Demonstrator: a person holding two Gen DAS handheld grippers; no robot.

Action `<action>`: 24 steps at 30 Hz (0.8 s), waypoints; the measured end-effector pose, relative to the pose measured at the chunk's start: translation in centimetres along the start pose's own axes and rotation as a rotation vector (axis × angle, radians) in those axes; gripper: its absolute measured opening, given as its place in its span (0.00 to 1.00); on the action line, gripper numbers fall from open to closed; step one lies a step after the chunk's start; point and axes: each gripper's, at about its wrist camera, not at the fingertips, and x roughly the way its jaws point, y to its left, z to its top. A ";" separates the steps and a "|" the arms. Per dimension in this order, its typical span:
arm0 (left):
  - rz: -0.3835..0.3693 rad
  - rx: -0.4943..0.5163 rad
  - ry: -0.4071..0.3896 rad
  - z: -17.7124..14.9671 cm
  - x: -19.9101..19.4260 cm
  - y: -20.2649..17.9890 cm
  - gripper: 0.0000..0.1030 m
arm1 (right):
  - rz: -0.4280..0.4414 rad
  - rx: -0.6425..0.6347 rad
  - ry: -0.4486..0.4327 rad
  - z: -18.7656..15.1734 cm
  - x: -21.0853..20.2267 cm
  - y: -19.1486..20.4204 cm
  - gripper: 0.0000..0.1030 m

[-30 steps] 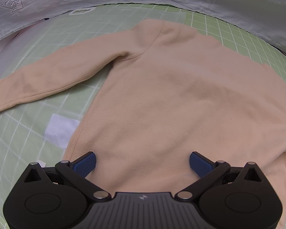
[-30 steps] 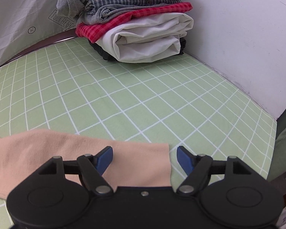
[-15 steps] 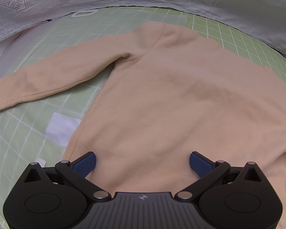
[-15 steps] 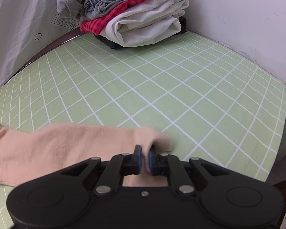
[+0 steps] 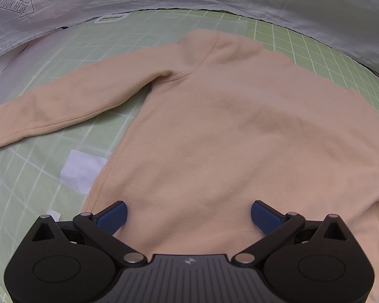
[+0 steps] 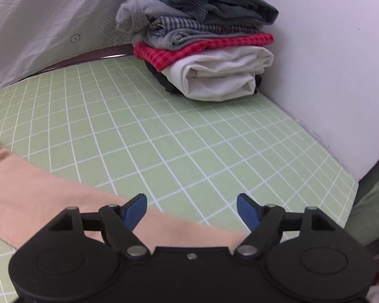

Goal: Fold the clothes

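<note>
Lying flat on the green checked mat (image 5: 17,192), the peach sweater (image 5: 240,131) was spread back-up with its collar toward the far edge and one sleeve (image 5: 63,106) stretched out to the side, not yet folded in. The left gripper (image 5: 188,214) hung over the hem with its blue pads wide apart, one on each side of the lower body of the sweater; whether the pads brushed the cloth could not be told, but nothing was pinched between them. In the right wrist view the other sleeve (image 6: 38,194) ran across the mat toward the right gripper (image 6: 192,205), whose jaws were opening; the cuff end lay below and behind the fingers, partly hidden by the gripper body, and the gap between the pads showed only bare mat. A stack of folded clothes (image 6: 202,45) sat in the far corner against the white wall (image 6: 328,50), well apart from the sweater.

The step in hand seemed to be the first one, bringing the sleeves over the body, and it looked barely begun. The next move probably called for the right gripper to settle over the cuff, close on it squarely, and carry it across onto the chest, while the left one held the hem steady so the body did not drag.
</note>
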 end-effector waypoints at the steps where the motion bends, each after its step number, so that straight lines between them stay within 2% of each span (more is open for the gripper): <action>1: 0.000 0.001 0.000 0.0 0.0 0.0 1.00 | 0.036 -0.027 -0.019 0.8 0.2 1.0 0.78; 5: -0.006 0.011 0.005 0.1 0.0 0.0 1.00 | 0.210 -0.134 -0.023 3.1 1.8 6.0 0.76; 7: -0.009 0.015 0.013 0.3 0.0 0.1 1.00 | 0.296 -0.188 -0.016 4.0 2.7 9.0 0.70; 10: -0.013 0.019 0.029 0.8 0.1 0.1 1.00 | 0.432 -0.269 -0.012 5.4 4.1 13.9 0.66; 14: 0.003 -0.019 0.027 1.5 0.4 0.7 1.00 | 0.589 -0.300 0.001 7.7 5.7 19.9 0.64; 18: 0.035 -0.091 0.018 2.7 1.0 1.8 1.00 | 0.704 -0.338 0.021 9.6 7.9 24.3 0.62; 20: 0.046 -0.096 0.020 3.4 1.4 1.8 1.00 | 0.755 -0.365 0.038 10.1 8.7 26.0 0.62; 22: 0.045 -0.094 0.018 4.1 1.6 1.8 1.00 | 0.787 -0.407 0.037 10.2 9.0 27.3 0.63; 24: 0.046 -0.098 0.021 4.7 1.9 1.7 1.00 | 0.805 -0.463 0.010 10.2 8.9 28.1 0.58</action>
